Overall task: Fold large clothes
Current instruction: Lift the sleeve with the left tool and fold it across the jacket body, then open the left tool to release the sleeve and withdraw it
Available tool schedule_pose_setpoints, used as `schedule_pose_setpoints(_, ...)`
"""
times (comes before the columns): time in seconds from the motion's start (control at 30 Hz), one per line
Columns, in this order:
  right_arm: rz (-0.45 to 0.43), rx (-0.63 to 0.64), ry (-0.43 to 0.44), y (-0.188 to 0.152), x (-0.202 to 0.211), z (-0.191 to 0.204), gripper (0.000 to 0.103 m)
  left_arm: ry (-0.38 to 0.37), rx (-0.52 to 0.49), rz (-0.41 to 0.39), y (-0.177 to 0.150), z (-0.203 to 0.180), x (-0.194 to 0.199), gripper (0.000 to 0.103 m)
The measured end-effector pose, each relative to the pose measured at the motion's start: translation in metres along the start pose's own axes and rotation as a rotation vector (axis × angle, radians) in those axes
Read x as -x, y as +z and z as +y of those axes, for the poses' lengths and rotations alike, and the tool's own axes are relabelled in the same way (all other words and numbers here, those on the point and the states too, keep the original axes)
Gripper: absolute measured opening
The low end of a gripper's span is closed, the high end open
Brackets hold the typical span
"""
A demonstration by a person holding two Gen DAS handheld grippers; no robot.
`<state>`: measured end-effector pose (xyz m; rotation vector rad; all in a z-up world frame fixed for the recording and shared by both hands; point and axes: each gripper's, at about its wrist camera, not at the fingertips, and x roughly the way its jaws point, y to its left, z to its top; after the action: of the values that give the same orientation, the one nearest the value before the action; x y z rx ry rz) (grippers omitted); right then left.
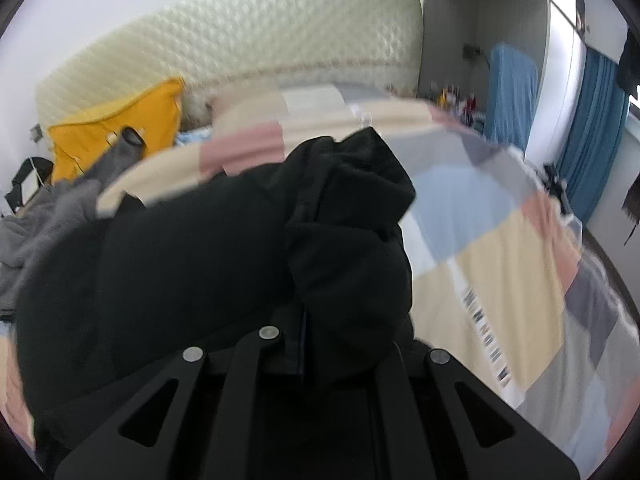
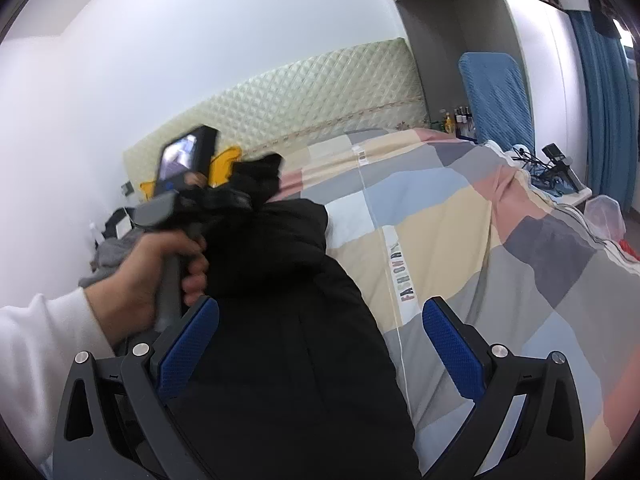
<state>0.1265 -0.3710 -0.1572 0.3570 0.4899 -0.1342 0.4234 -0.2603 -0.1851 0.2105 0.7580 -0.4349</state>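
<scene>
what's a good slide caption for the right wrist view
Open right tongs hover over a black coat on a patchwork bedspread.

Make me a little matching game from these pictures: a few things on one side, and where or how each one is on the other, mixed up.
Things:
1. black jacket
2. right tool
3. yellow item
4. left tool

States:
a. leaning by the quilted headboard
b. wide open, blue pads apart
c. spread on the patchwork bedcover
d. shut on bunched black fabric

Pairs: 1-c, 2-b, 3-a, 4-d
</scene>
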Motion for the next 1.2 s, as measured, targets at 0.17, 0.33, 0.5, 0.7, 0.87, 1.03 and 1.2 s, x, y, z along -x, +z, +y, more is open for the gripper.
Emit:
schedule_pose_setpoints(0.17, 0.037, -0.001, 0.018, -0.005, -0.017, -0.002, 0.103, 0.025, -0.052, 0.092, -0.019, -0.008, -0.045, 0.010)
schedule_pose_setpoints(0.33, 0.069, -0.005, 0.032, -0.008, -0.029, -0.004, 0.103, 0.027, -0.035, 0.102, -0.025, -0.006, -0.052, 0.013)
schedule_pose_setpoints(0.5, 0.070, 0.006, 0.018, -0.010, -0.027, -0.001, 0.103, 0.013, -0.065, 0.123, -0.025, -0.013, -0.044, 0.026)
schedule_pose_setpoints(0.7, 0.044, 0.025, 0.010, -0.009, -0.018, 0.003, 0.103, -0.039, -0.025, 0.047, -0.026, -0.021, 0.008, 0.103)
schedule_pose_setpoints(0.87, 0.013, 0.032, -0.004, -0.007, -0.010, 0.002, 0.103, -0.002, -0.025, -0.013, -0.024, -0.019, 0.074, 0.103)
schedule_pose_setpoints(1.03, -0.007, 0.038, -0.016, -0.005, -0.003, 0.004, 0.103, 0.056, 0.037, -0.086, -0.019, 0.004, 0.156, 0.103)
schedule_pose_setpoints(1.2, -0.014, 0.064, -0.025, -0.004, 0.002, 0.012, 0.103, 0.066, 0.123, -0.139, -0.024, 0.033, 0.241, 0.103)
